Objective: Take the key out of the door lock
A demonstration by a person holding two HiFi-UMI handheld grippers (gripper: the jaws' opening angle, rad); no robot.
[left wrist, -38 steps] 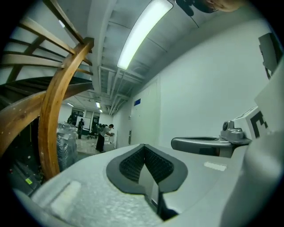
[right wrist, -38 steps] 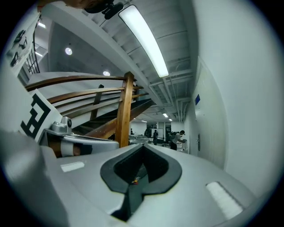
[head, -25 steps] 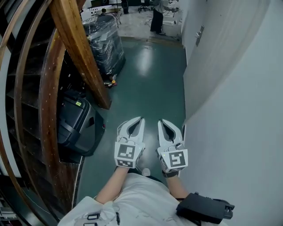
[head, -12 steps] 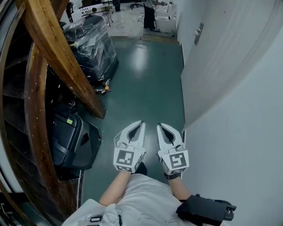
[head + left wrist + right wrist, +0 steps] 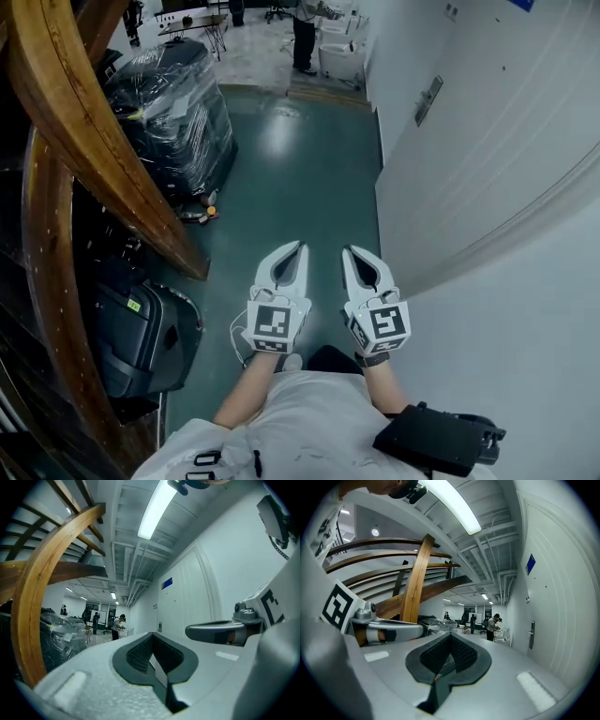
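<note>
Left claw (image 5: 299, 247): jaws together, nothing between. Right claw (image 5: 348, 251): jaws together, nothing between. Both side by side, not touching, pointing along corridor over green floor (image 5: 300, 178).

White door (image 5: 469, 159) in right wall, ahead of right claw. Handle plate (image 5: 428, 99) on door, long axis upright, well apart from both claws. Key: too small to make out, so its direction and long axis cannot be told.

Wooden stair beam (image 5: 103, 150), wrapped pallet (image 5: 178, 112), black case (image 5: 141, 337) at left.

Stair beam (image 5: 89, 141) left, door (image 5: 469, 159) with handle (image 5: 428, 99) right; left gripper (image 5: 296, 248) and right gripper (image 5: 351, 252) side by side between them; wrapped pallet (image 5: 173, 108) beyond case (image 5: 141, 333), both left.
</note>
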